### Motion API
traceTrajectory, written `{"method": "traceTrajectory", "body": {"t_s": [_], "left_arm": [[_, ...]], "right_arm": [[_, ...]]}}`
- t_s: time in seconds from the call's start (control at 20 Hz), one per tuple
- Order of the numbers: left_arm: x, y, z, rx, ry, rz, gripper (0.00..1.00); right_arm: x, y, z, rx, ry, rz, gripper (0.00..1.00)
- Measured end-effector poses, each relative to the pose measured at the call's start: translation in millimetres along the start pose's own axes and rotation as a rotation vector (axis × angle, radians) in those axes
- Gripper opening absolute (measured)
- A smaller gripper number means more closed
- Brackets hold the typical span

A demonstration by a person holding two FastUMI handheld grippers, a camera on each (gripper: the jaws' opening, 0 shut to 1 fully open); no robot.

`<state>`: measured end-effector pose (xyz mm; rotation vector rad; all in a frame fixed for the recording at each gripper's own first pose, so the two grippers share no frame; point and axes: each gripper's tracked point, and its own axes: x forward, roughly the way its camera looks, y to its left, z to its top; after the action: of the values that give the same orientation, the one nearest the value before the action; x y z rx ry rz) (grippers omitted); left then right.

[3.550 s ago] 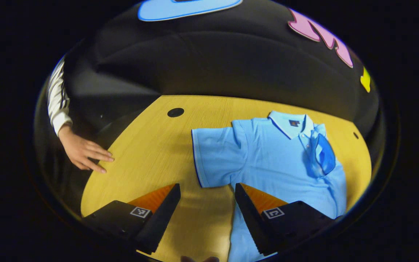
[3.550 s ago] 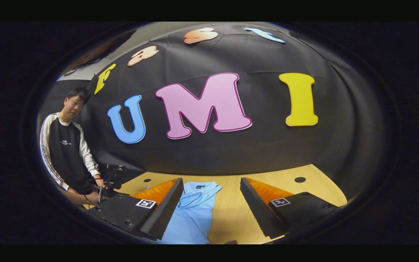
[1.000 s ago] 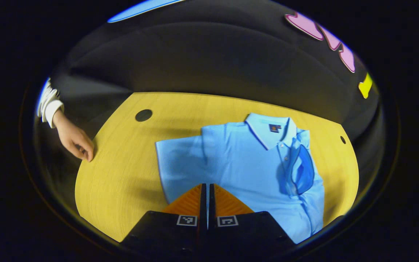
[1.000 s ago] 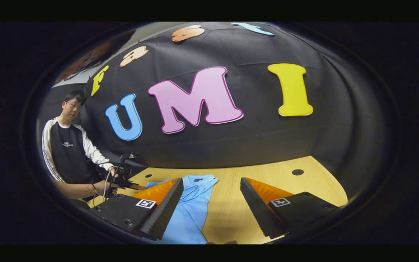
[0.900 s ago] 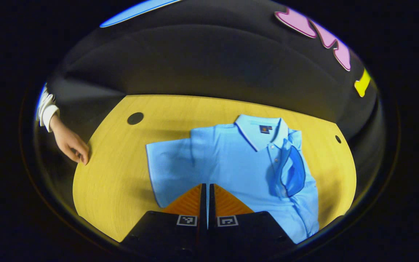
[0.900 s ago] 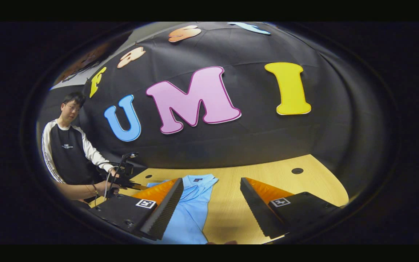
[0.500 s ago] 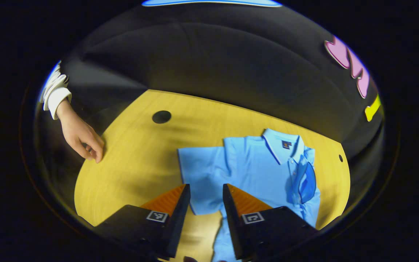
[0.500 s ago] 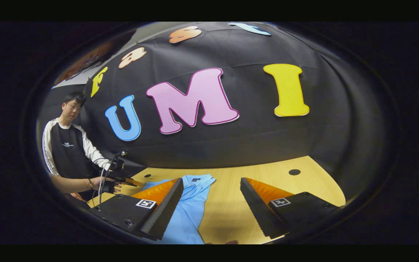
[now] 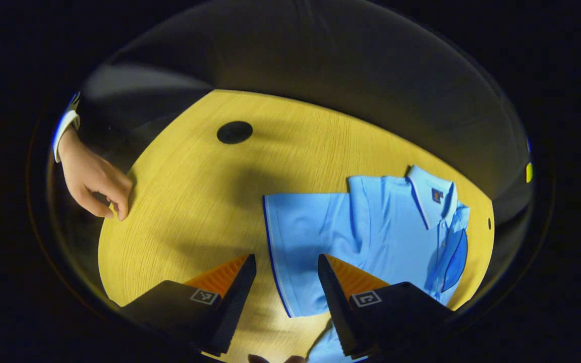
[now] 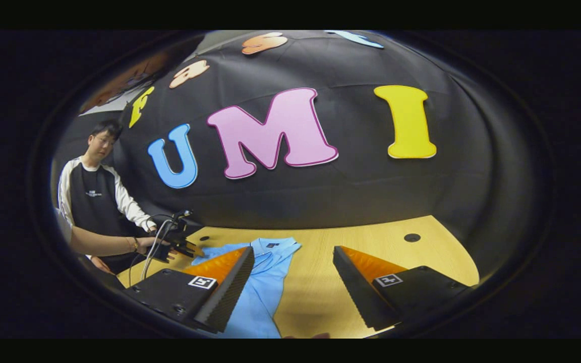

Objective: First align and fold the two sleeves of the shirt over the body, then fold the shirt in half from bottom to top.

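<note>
The light blue polo shirt (image 9: 371, 227) lies on the yellow wooden worktop (image 9: 184, 201), its sleeve edge between the wide-open left claw (image 9: 285, 267).

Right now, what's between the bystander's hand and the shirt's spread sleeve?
Bare yellow tabletop, in the left gripper view: nothing lies between the hand and the blue polo's sleeve.

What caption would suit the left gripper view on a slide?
Open left gripper poised over the spread sleeve of a blue polo shirt on a wooden table.
</note>
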<state>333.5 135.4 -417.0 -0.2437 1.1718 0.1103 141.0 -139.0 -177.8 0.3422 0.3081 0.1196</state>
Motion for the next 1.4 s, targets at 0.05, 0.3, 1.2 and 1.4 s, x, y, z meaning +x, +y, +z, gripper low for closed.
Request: {"method": "traceTrajectory", "body": {"t_s": [0.05,0.3,1.2,1.4], "left_arm": [[2.4,-2.9,1.6,0.02,-0.006,0.011,0.81],[9.1,-10.5,4.1,0.061,-0.021,0.068,0.8],[-61.6,-216.8,-11.9,0.1,-0.113,-0.307,0.06],[-42.7,-255.6,-36.8,0.159,-0.079,-0.312,0.06]], "right_arm": [[0.3,-2.6,1.9,0.01,-0.004,-0.008,0.97],[-1.2,-12.1,13.1,0.049,-0.027,-0.027,0.97],[-17.4,-29.9,16.1,0.065,-0.025,-0.032,0.98],[-28.3,-38.9,10.4,0.061,-0.014,-0.046,0.98]]}}
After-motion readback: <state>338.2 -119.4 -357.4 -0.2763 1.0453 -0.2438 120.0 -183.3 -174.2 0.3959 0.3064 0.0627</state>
